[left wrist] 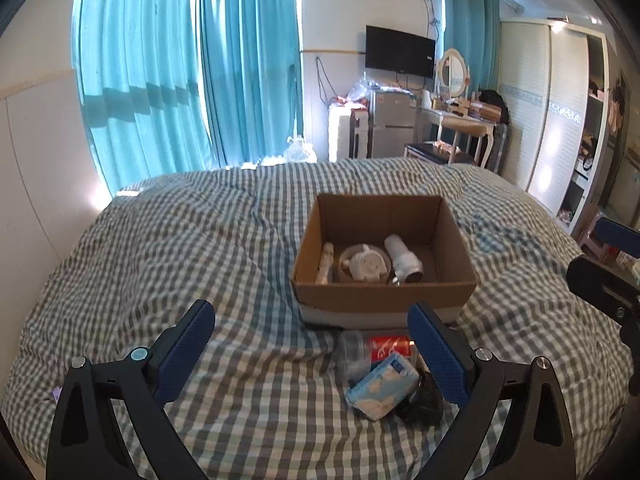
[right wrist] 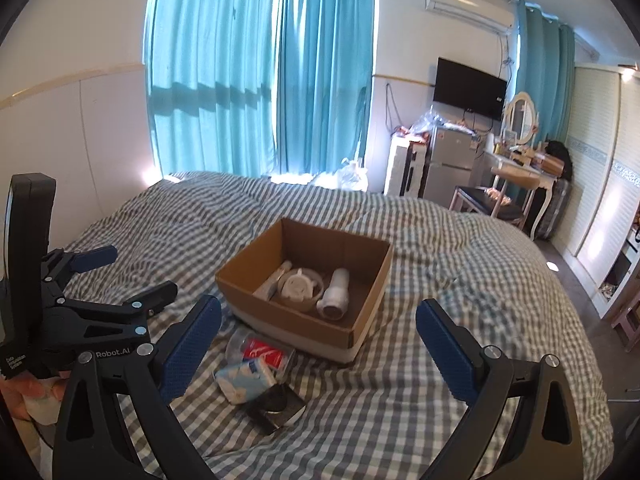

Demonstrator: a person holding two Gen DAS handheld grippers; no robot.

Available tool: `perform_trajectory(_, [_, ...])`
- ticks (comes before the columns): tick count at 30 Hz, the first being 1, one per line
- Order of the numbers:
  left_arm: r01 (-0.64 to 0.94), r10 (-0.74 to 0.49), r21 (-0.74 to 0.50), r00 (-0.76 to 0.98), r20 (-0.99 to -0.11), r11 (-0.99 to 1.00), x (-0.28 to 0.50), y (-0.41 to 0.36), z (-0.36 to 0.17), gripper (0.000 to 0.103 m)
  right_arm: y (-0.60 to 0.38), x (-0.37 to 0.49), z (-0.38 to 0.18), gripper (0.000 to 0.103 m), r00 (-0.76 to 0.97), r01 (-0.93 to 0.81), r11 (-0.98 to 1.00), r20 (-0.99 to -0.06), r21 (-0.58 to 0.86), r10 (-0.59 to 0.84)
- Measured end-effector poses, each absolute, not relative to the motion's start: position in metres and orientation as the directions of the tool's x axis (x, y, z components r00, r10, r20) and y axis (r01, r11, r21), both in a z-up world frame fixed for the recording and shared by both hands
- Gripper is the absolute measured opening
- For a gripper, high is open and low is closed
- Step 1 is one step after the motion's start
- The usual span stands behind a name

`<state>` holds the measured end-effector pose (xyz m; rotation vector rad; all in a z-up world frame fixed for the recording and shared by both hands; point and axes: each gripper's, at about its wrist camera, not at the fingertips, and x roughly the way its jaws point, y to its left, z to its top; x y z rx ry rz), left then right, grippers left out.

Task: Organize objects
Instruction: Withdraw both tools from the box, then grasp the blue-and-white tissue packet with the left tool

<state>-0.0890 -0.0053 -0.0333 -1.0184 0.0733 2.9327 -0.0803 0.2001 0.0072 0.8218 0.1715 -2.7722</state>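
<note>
1. We hold the left gripper (left wrist: 312,344) and right gripper (right wrist: 318,334) empty with jaws spread wide, probably readying a pick.
2. The tissue pack (left wrist: 382,384), clear jar (left wrist: 352,354) and dark container (left wrist: 424,398) lie at 6 o'clock of the cardboard box (left wrist: 384,298).
3. The pile is crowded; the jar and a red packet (right wrist: 262,350) touch the pack.

Sunlit teal curtains (right wrist: 260,72), white walls, wall-mounted television (right wrist: 470,88), small fridge (right wrist: 450,164), vanity table (left wrist: 460,120), white wardrobe (left wrist: 552,112).

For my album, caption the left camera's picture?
Open left gripper hovers over checked bed, facing cardboard box.
</note>
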Motion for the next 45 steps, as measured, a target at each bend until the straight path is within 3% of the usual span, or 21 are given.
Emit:
perform_trajectory(20, [-0.133,0.015,0.101,-0.671,-0.741,-0.986,-0.088,0.021,-0.138,0.100,0.200,-0.099,-0.124,0.098,-0.661,0.217,-0.976,-0.737,-0.011,-0.138])
perform_trajectory(24, [-0.180,0.056,0.071,-0.617,-0.785,-0.981,-0.101,0.031,-0.157,0.100,0.209,-0.102,-0.132,0.098,-0.645,0.185,-0.982,-0.751,0.026,-0.141])
perform_trajectory(34, [-0.281,0.033,0.131,-0.513,-0.858,-0.951,-0.123,0.060,-0.193,0.098,0.218,-0.106,-0.139,0.098,-0.623,0.155,-0.984,-0.764,0.088,-0.167])
perform_trajectory(36, [-0.292,0.037,0.130,-0.506,-0.862,-0.947,-0.128,0.064,-0.197,0.090,0.218,-0.106,-0.140,0.098,-0.624,0.151,-0.984,-0.764,0.089,-0.165])
perform_trajectory(38, [-0.302,0.017,0.149,-0.485,-0.874,-0.942,-0.131,0.069,-0.204,0.062,0.218,-0.107,-0.141,0.098,-0.620,0.148,-0.985,-0.768,0.091,-0.164])
perform_trajectory(41, [-0.330,0.012,0.174,-0.492,-0.871,-0.928,-0.127,0.076,-0.206,0.054,0.218,-0.107,-0.142,0.098,-0.617,0.139,-0.986,-0.770,0.095,-0.162])
perform_trajectory(45, [-0.310,0.066,0.117,-0.521,-0.851,-0.944,-0.115,0.065,-0.188,0.051,0.218,-0.107,-0.143,0.098,-0.615,0.132,-0.987,-0.774,0.091,-0.154])
